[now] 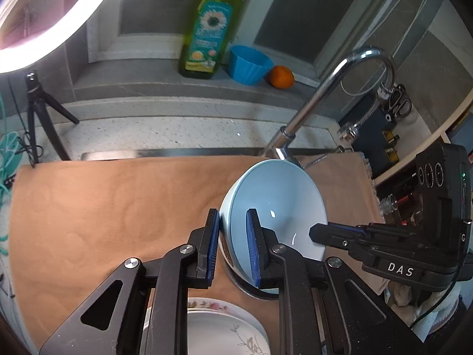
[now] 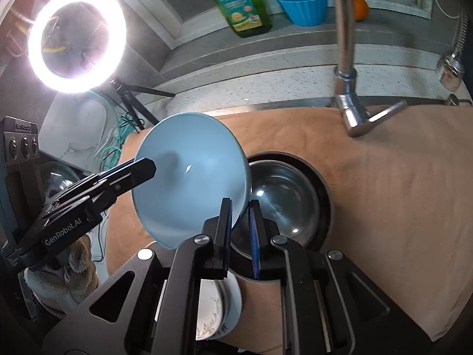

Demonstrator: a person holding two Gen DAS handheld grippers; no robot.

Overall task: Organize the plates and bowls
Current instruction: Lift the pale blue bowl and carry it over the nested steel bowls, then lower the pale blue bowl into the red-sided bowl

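A light blue bowl is held tilted in the air over the brown cloth. My left gripper is shut on its rim, one pad inside and one outside. My right gripper is shut on the opposite rim of the same bowl; it also shows in the left wrist view. The left gripper shows in the right wrist view at the bowl's left edge. A steel bowl sits on the cloth below the blue bowl. Flower-patterned white plates lie stacked near the front, also in the right wrist view.
A brown cloth covers the sink area. A chrome faucet rises behind it. On the back ledge stand a green soap bottle, a blue cup and an orange. A ring light on a tripod is at left.
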